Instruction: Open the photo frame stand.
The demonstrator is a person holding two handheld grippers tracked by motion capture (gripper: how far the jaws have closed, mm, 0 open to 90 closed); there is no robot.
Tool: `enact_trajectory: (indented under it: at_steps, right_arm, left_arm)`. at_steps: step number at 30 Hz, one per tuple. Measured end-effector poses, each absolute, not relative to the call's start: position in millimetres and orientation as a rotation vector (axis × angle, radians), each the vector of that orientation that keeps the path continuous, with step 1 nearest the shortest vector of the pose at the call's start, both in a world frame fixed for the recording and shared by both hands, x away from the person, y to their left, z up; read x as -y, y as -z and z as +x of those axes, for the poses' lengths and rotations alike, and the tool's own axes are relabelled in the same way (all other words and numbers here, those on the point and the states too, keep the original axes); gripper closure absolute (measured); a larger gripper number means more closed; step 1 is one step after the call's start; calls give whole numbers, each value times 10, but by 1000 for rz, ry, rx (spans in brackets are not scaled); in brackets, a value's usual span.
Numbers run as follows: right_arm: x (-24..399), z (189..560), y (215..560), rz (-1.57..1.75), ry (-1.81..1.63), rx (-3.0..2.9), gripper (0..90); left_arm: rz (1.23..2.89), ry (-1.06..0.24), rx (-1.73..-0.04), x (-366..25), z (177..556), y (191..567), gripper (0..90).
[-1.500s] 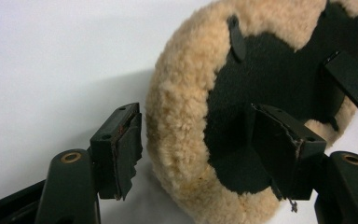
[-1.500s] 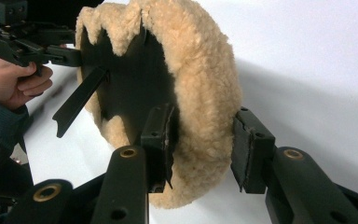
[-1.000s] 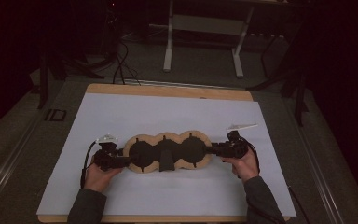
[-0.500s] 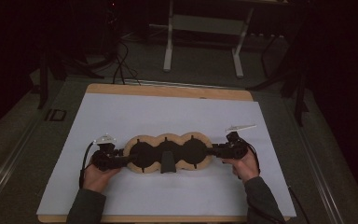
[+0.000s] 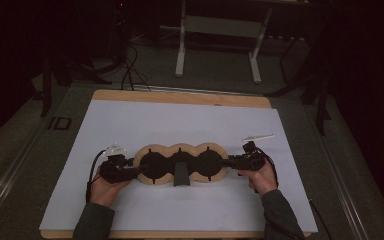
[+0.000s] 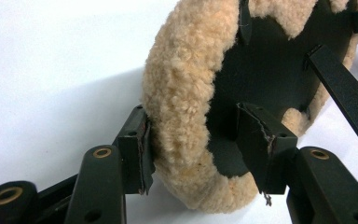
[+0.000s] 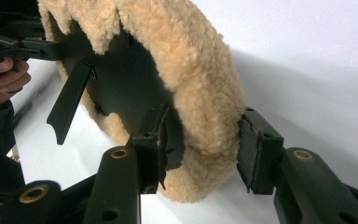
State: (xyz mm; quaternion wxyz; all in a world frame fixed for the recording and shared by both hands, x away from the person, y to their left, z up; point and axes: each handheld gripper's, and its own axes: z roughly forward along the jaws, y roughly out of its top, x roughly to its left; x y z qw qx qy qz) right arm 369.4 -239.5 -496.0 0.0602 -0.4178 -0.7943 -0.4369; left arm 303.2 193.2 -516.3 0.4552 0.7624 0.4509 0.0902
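Observation:
A long three-lobed pad (image 5: 180,150) with a tan fleece rim and black backing lies on the white sheet, a black strap (image 5: 180,174) at its middle. My left gripper (image 5: 132,167) is at its left end. Its jaws have just been closing, and in the left gripper view (image 6: 200,144) they clamp the fleece rim (image 6: 182,107), one pad on the fleece, the other on the backing. My right gripper (image 5: 228,162) is at the right end. Its jaws have just been opening and straddle the rim (image 7: 205,84) in the right gripper view (image 7: 207,144), the outer pad just off the fleece.
The white sheet (image 5: 180,120) covers a wooden tabletop (image 5: 180,97). A small white strip (image 5: 258,136) lies on the sheet beyond my right hand. Past the table stand a metal frame (image 5: 220,25) and floor cables (image 5: 130,65).

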Motion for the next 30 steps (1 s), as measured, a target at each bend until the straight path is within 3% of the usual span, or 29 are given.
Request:
enact_trajectory:
  at_steps: [9,18,30]
  right_arm:
    - [2374,3686,4936,-1253,1372,2441,555]
    - [2336,3714,4956,-1270,1400,2457,519]
    - [2300,3701,4961,-1280,1451,2501,510]
  left_arm:
    - [1894,-284,-1103,-1910,3029,5130,490]
    - [1918,-429,-1063,-1850,3010,5065,494]
    - [1928,-497,-1039,-1838,3036,5069,502]
